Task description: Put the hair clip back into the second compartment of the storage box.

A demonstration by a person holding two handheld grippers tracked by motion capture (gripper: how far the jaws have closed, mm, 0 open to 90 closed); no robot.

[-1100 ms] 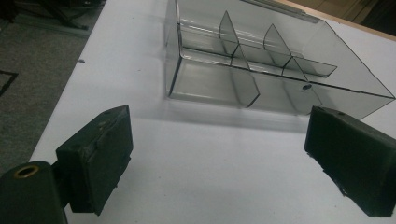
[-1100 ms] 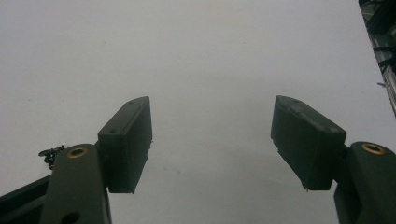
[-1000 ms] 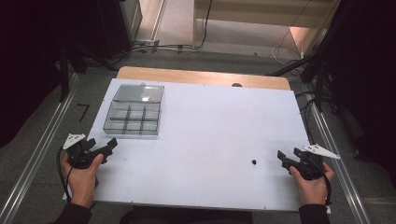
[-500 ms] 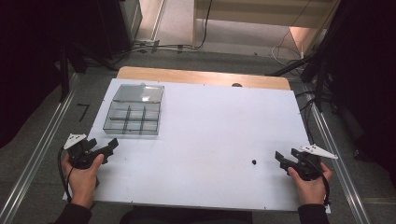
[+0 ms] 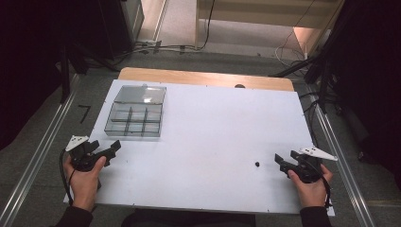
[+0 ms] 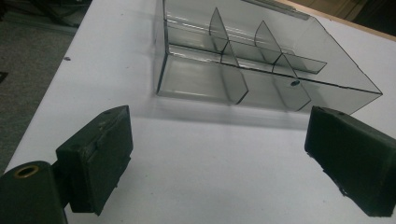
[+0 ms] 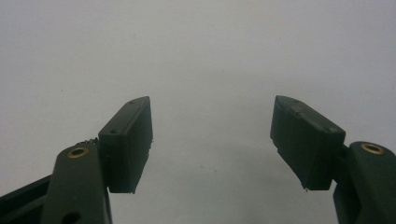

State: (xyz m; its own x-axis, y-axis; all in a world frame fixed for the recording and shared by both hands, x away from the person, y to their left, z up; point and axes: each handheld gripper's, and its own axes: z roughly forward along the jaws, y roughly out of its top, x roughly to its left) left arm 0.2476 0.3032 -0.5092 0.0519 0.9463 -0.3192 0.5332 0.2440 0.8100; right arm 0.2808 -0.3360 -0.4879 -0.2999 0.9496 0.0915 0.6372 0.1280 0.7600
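The left gripper spreads wide, a clear divided box just ahead of its fingers. The right gripper also gapes, a small black bit lying near its fingers.

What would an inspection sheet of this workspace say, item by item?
Surface: white table, bare apart from the things below; a wooden strip runs along its far edge.
Job's things: clear compartment box at the far left, lid open, compartments look empty; small black item lying just ahead of the right gripper, too small to identify.
Clutter: nothing seen.
Grippers: left gripper held low near the box, jaws open, nothing between them; right gripper at the near right, jaws open, nothing between them.
Cables: one trails from each gripper by the wrists; more lie on the floor beyond the table.
Surroundings: metal rails either side, grey floor, dark equipment around.
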